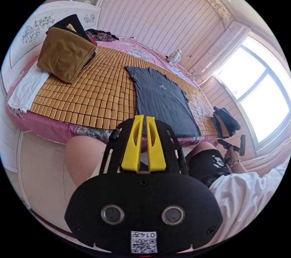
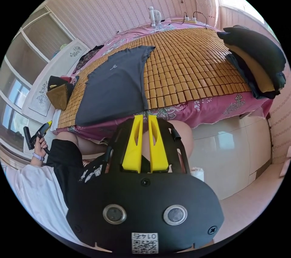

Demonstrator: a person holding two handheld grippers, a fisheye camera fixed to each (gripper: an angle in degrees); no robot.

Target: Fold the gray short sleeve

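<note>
The gray short-sleeve shirt [image 1: 163, 100] lies spread flat, front up, on the bamboo mat [image 1: 100, 88] of the bed, its hem toward the near edge. In the right gripper view the same shirt [image 2: 115, 88] is laid out on the mat [image 2: 188, 67]. My left gripper [image 1: 145, 117] is held off the bed in front of the hem, its yellow jaws together with nothing between them. My right gripper [image 2: 145, 117] hangs over the person's knee by the bed edge, jaws together and empty. Each gripper appears in the other's view in a hand: the right gripper [image 1: 230, 145] and the left gripper [image 2: 41, 132].
A brown and black folded stack [image 1: 65, 52] and a white folded cloth [image 1: 27, 88] sit at one end of the bed, a dark clothes pile [image 2: 257, 64] at the other. A small fan [image 2: 155, 15] stands at the far side. The person's legs press against the bed edge.
</note>
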